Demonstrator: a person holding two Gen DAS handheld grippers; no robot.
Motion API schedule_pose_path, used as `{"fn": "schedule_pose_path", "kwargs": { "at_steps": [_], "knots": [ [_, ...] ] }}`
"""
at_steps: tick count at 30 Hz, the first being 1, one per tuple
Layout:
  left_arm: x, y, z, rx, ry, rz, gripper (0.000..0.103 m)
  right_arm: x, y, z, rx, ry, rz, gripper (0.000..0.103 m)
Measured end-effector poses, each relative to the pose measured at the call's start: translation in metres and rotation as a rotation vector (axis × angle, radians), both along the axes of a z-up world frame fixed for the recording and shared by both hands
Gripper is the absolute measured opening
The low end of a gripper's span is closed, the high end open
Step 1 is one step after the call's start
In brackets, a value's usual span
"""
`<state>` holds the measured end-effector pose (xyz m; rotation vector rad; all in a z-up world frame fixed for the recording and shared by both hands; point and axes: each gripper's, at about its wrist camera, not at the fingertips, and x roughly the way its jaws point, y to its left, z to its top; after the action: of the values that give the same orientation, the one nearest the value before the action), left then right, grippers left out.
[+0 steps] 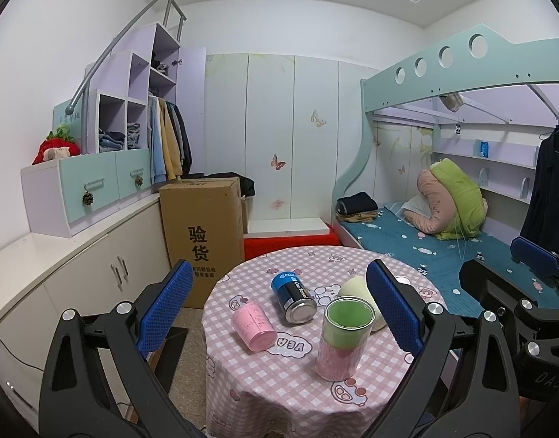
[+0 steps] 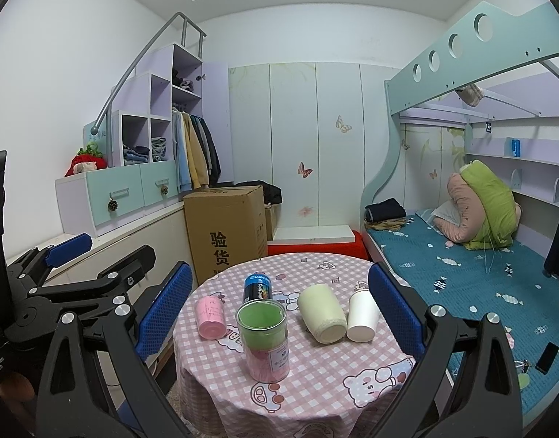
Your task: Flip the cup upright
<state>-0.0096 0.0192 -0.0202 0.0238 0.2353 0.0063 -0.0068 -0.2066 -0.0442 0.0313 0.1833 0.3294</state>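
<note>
On a small round table (image 1: 264, 394) (image 2: 316, 394) with a pink checked cloth, a pink cup (image 1: 253, 327) (image 2: 210, 317) lies on its side at the left. A pale cream cup (image 2: 322, 313) (image 1: 356, 288) lies on its side to the right. A white cup (image 2: 362, 315) stands upside down beside it. A clear upright cup (image 1: 343, 337) (image 2: 265, 339) with green and pink filling stands at the front. My left gripper (image 1: 279, 314) is open and empty above the table's near side. My right gripper (image 2: 279, 314) is open and empty.
A blue can (image 1: 293, 297) (image 2: 257, 288) lies on its side at the table's middle back. A cardboard box (image 1: 202, 233) stands behind the table on the left. A bed (image 2: 480, 277) runs along the right. Low cabinets (image 1: 78, 277) line the left wall.
</note>
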Motion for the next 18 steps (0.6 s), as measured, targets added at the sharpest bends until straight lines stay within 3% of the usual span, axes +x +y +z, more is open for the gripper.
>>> {"fn": "schedule_pose_path", "kwargs": {
  "at_steps": [18],
  "knots": [
    [0.002, 0.0003, -0.0024, 0.002, -0.003, 0.004, 0.096, 0.0012, 0.0023, -0.001, 0.0, 0.001, 0.001, 0.094]
  ]
}}
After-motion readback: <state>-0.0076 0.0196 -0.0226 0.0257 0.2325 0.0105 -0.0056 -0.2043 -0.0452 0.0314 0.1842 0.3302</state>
